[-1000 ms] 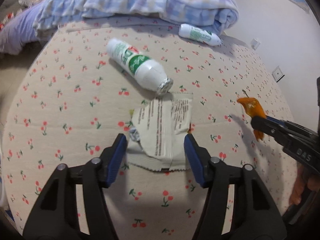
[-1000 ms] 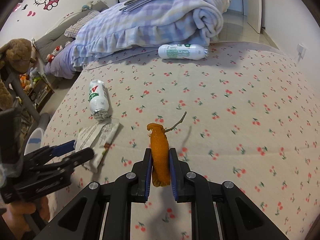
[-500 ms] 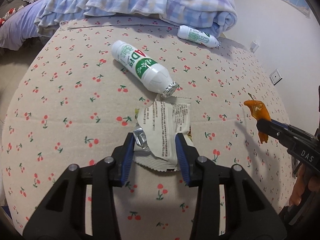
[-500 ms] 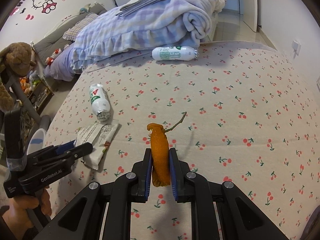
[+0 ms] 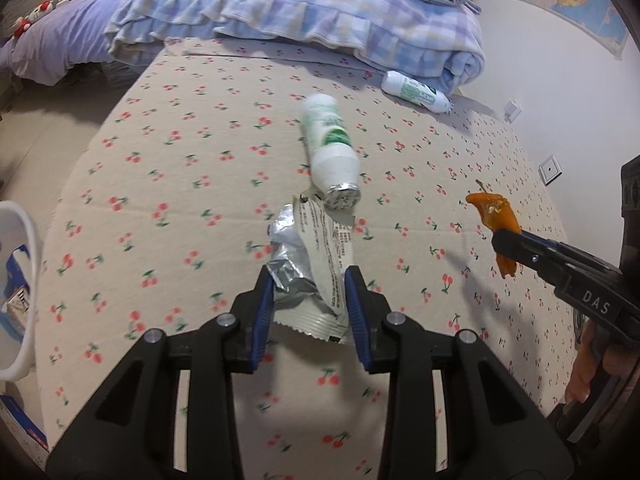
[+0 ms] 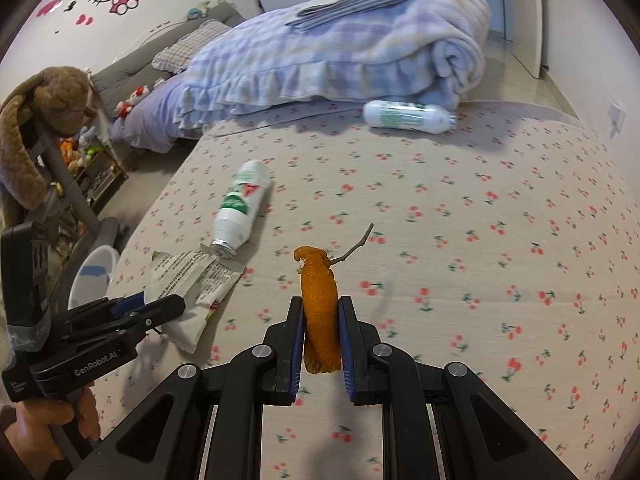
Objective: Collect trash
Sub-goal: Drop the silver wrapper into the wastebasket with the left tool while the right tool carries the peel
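Note:
My left gripper [image 5: 310, 280] is shut on a crumpled white and silver snack wrapper [image 5: 310, 268] and holds it just above the cherry-print bed [image 5: 180, 208]; the wrapper also shows in the right wrist view [image 6: 192, 284]. My right gripper [image 6: 320, 308] is shut on an orange peel [image 6: 319, 312] with a thin stem, held above the bed; it also shows in the left wrist view [image 5: 496, 220]. A white bottle with a green label [image 5: 330, 152] lies just beyond the wrapper. A second white bottle [image 6: 408, 117] lies against the folded blanket.
A folded blue checked blanket [image 5: 300, 12] lies across the far end of the bed. A white bin [image 5: 18, 288] stands off the bed's left edge; it also shows in the right wrist view [image 6: 94, 276]. A rack with plush toys [image 6: 44, 120] stands at the left.
My left gripper has closed on the wrapper, crumpled it and lifted it off the bed. The near bottle has turned and shifted. My right gripper still holds the peel.

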`<move>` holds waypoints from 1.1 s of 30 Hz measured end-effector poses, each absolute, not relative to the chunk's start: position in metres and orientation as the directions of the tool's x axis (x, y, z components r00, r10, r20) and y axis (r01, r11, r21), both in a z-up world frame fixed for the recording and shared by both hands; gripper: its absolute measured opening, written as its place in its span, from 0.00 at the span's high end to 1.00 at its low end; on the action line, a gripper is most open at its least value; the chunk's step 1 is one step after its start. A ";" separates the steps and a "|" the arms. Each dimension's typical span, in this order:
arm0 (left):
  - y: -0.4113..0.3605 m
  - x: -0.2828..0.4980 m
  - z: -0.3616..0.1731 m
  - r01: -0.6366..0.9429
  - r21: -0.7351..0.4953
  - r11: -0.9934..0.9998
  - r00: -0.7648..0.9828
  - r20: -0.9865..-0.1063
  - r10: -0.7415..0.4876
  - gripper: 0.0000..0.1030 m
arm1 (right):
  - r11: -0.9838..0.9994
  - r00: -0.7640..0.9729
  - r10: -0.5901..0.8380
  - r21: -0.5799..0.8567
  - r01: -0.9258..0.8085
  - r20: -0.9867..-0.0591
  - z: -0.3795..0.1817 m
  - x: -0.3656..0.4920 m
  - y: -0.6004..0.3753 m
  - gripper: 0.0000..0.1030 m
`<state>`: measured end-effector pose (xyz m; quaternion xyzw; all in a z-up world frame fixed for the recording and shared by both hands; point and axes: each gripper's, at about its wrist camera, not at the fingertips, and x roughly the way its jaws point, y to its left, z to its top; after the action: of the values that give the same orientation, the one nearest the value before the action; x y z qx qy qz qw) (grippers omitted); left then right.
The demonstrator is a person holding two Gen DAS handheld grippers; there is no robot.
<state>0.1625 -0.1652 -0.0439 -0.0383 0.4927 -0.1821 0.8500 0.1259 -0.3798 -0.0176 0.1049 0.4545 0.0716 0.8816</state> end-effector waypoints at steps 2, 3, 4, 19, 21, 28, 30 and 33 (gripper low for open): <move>-0.156 0.159 -0.042 0.261 -0.246 0.934 0.455 -0.821 -0.344 0.65 | 0.967 0.575 0.229 0.249 -0.045 -0.785 -0.017 0.126 -0.370 0.83; -0.152 0.158 -0.041 0.256 -0.247 0.935 0.459 -0.820 -0.342 0.65 | 0.967 0.575 0.232 0.248 -0.050 -0.785 -0.017 0.126 -0.366 0.83; -0.148 0.157 -0.040 0.250 -0.247 0.936 0.463 -0.819 -0.340 0.64 | 0.967 0.573 0.236 0.248 -0.059 -0.785 -0.016 0.126 -0.360 0.83; -0.069 0.145 -0.034 0.128 -0.250 0.960 0.517 -0.809 -0.280 0.65 | 0.957 0.550 0.289 0.239 -0.163 -0.783 -0.016 0.134 -0.292 0.83; -0.058 0.143 -0.034 0.111 -0.249 0.962 0.524 -0.808 -0.270 0.65 | 0.955 0.547 0.295 0.237 -0.177 -0.784 -0.016 0.135 -0.284 0.83; -0.019 0.136 -0.034 0.045 -0.251 0.967 0.544 -0.805 -0.235 0.65 | 0.946 0.531 0.319 0.233 -0.225 -0.785 -0.017 0.141 -0.251 0.83; -0.009 0.134 -0.035 0.028 -0.252 0.967 0.549 -0.805 -0.226 0.65 | 0.943 0.526 0.326 0.231 -0.240 -0.786 -0.018 0.143 -0.242 0.83; 0.007 0.132 -0.034 -0.002 -0.256 0.967 0.557 -0.803 -0.211 0.65 | 0.939 0.520 0.334 0.230 -0.256 -0.786 -0.018 0.144 -0.229 0.83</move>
<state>0.1321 0.0071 -0.0345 -0.1144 0.4666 -0.0597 0.8750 0.1444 -0.2286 -0.0181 0.0425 0.4596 0.1694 0.8708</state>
